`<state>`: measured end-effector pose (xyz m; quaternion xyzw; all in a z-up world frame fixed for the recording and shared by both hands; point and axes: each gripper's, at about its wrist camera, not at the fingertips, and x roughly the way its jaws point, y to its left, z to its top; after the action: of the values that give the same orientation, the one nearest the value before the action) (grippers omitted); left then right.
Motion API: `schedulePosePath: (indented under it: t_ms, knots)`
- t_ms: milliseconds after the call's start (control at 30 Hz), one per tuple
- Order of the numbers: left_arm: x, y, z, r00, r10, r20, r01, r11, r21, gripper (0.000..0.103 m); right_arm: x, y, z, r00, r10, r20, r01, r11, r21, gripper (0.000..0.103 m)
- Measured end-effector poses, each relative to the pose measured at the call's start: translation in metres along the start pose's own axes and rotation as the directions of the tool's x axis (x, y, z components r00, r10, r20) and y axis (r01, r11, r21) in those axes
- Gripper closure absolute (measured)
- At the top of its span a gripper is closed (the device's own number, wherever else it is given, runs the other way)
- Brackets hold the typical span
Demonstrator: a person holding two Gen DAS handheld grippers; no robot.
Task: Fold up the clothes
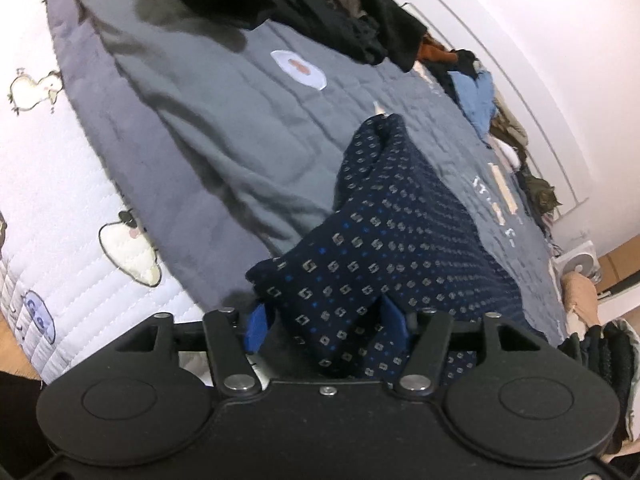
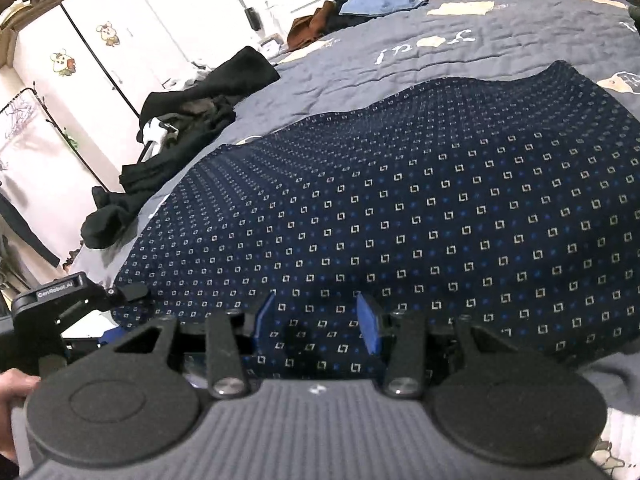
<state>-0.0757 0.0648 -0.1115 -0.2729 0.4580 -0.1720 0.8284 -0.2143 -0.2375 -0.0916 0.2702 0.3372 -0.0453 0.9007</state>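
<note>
We have the navy woven garment with small grey squares and blue dots (image 2: 400, 208) spread over the grey quilted bedspread (image 1: 224, 120), and both grippers sit at its near border, by the bed's near edge. Our right gripper (image 2: 316, 324) has its blue pads either side of a pinch of the cloth; the fabric runs between them and on under the gripper body, so we judge it clamped on the hem, though the contact itself is partly hidden. Our left gripper (image 1: 324, 324) likewise has the navy cloth bunched up between its blue pads, and there the fabric rises in a ridge running away towards the far side of the bed.

From the right gripper the garment lies straight ahead, its long axis running left to right across the view, its far border well short of the heaps of dark clothes (image 2: 192, 120) along the bed's far edge. Both grippers are at the same near border, the left one beside the right in the right view. Any fold from here, we judge, would carry that border forward over the flat cloth.
</note>
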Motion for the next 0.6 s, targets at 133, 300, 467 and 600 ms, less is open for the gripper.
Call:
schedulePosePath:
  t_ms: [133, 300, 467, 600]
  knots:
    - [0.000, -0.003, -0.002, 1.000, -0.017, 0.014, 0.017, 1.000, 0.019, 0.046, 0.003, 0.001, -0.001, 1.000, 0.000, -0.007, 0.000, 1.000, 0.001, 0.056]
    - [-0.013, -0.002, 0.004, 0.992, -0.071, 0.103, 0.072, 0.997, -0.003, 0.079, 0.004, 0.003, -0.004, 1.000, -0.001, -0.020, 0.001, 1.000, -0.013, 0.055]
    - [-0.009, -0.003, 0.003, 0.994, -0.057, 0.090, 0.058, 0.998, -0.010, 0.075, 0.004, 0.007, -0.005, 1.000, -0.002, -0.028, 0.001, 1.000, -0.025, 0.054]
    - [-0.004, -0.005, 0.001, 0.997, -0.037, 0.072, 0.037, 0.999, -0.001, 0.065, 0.000, 0.010, -0.005, 1.000, 0.010, -0.018, -0.011, 0.999, -0.034, 0.054]
